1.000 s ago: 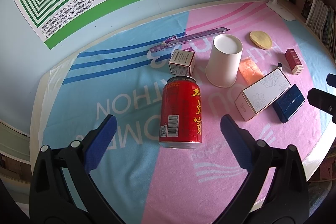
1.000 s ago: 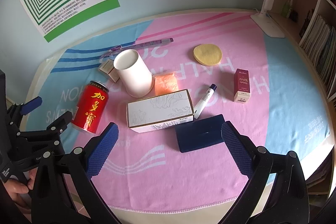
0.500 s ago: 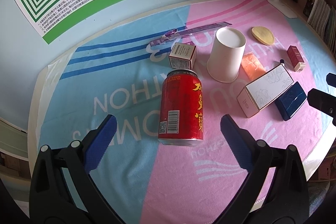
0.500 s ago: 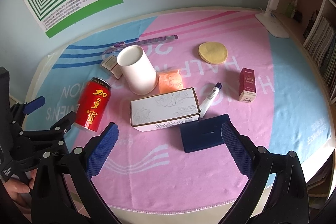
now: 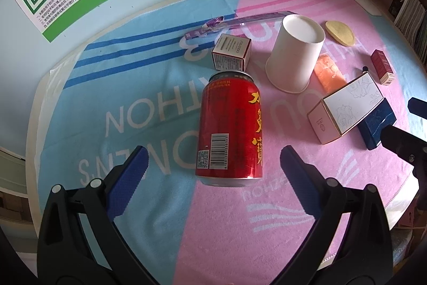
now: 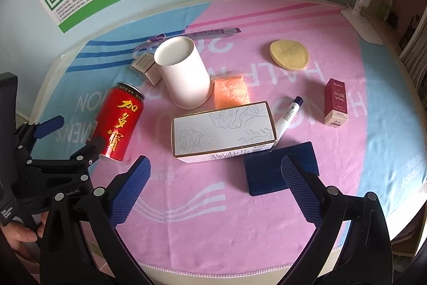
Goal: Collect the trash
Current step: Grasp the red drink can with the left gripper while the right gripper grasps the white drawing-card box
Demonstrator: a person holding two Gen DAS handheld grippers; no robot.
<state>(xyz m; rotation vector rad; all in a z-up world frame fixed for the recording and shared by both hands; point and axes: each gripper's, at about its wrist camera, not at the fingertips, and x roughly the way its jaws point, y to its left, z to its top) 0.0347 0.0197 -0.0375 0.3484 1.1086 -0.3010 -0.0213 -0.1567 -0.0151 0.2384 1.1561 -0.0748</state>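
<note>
Now your left gripper [image 5: 210,167] is wide open and holds nothing. The red can [image 5: 230,128] stands up straight on the table [image 5: 149,205], just in front of the gap between the blue pads [image 5: 128,180], and neither pad touches it. Your right gripper [image 6: 213,180] is wide open too, with nothing in it. It hangs low over the pink part of the cloth, near the dark blue box [image 6: 272,170] and the long white box [image 6: 222,131]. Behind the can are a small box [image 5: 231,52] and a white paper cup [image 5: 295,54], upside down. In the right view your left hand [image 6: 16,234] grips the handle.
</note>
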